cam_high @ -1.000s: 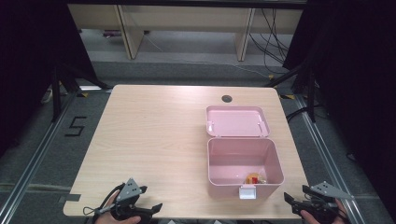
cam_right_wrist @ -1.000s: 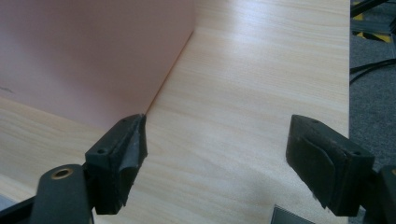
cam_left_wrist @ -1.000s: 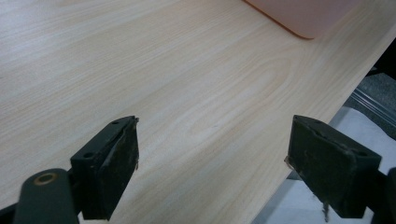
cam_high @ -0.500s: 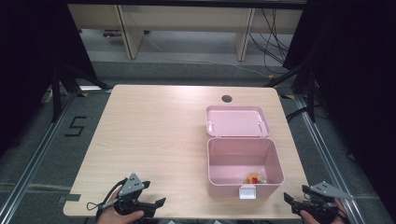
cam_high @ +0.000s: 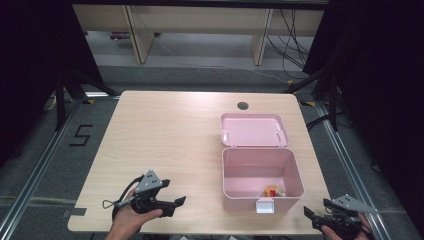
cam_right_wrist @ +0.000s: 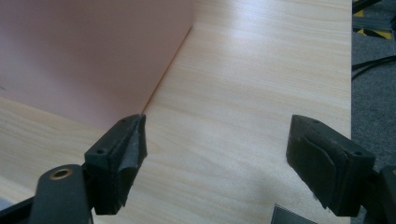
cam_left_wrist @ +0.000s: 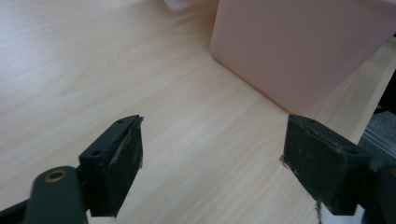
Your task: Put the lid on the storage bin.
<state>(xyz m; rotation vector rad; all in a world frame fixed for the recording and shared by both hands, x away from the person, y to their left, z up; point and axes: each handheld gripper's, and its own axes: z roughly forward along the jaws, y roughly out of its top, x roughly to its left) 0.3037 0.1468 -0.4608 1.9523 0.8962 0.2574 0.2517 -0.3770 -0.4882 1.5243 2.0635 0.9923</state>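
The left gripper (cam_high: pixel 169 204), held in a hand (cam_high: pixel 131 216) over the pale wooden table (cam_high: pixel 165 135), has its jaws spread wide and empty. Ahead of its fingers and to their right stands the open pink plastic box (cam_high: pixel 261 173), its lid (cam_high: pixel 254 130) laid back flat; small red and yellow items (cam_high: pixel 273 191) lie inside. The right gripper (cam_high: pixel 320 218), jaws also parted and empty, sits right of the box's near corner.

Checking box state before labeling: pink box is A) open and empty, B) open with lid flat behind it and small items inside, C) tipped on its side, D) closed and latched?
B: the pink box stands open, its lid flat behind it, with small red and yellow items at the bottom.
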